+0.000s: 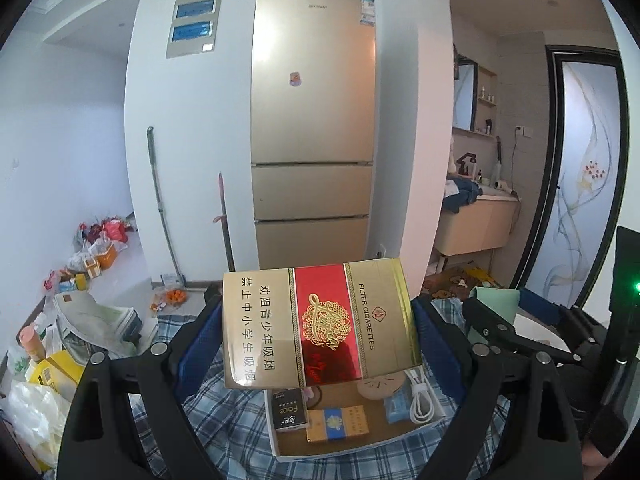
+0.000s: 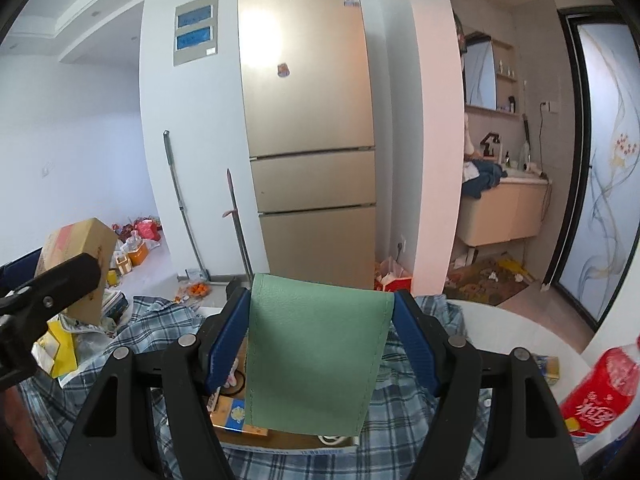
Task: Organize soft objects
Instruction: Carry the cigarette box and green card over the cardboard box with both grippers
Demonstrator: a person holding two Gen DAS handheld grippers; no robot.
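Left wrist view shows the left gripper (image 1: 318,328) clenched on a gold-and-red cigarette carton (image 1: 320,326), its blue pads (image 1: 198,350) pressing both short ends so the carton hangs level in the air, printed face toward the camera. Below it, an open shallow white box (image 1: 280,446) rests on a blue plaid cloth (image 1: 224,424). Inside the box lie a black pack marked "Face" (image 1: 290,410), an orange-and-blue pack (image 1: 337,424) just beside it, a blue packet (image 1: 400,406) with a coiled white cable (image 1: 420,398) on top, and a round tan disc (image 1: 380,386) partly hidden under the carton.

From the right wrist view, the right gripper (image 2: 320,340) grasps a pale green leather pouch (image 2: 316,356), blue pads (image 2: 226,340) tight against its two side edges; the pouch is lifted and tilted, its lower edge hanging over the same white box (image 2: 288,450). Only a corner of the orange-and-blue pack (image 2: 230,410) and a bit of the cable show past the pouch. The plaid cloth (image 2: 160,328) spreads under everything. A red plastic-wrapped pack (image 2: 600,392) sits on the white table (image 2: 520,332) to the right, well apart from the box. The carton (image 2: 76,256) appears at far left, held aloft, with a gold refrigerator (image 2: 308,120) standing behind.
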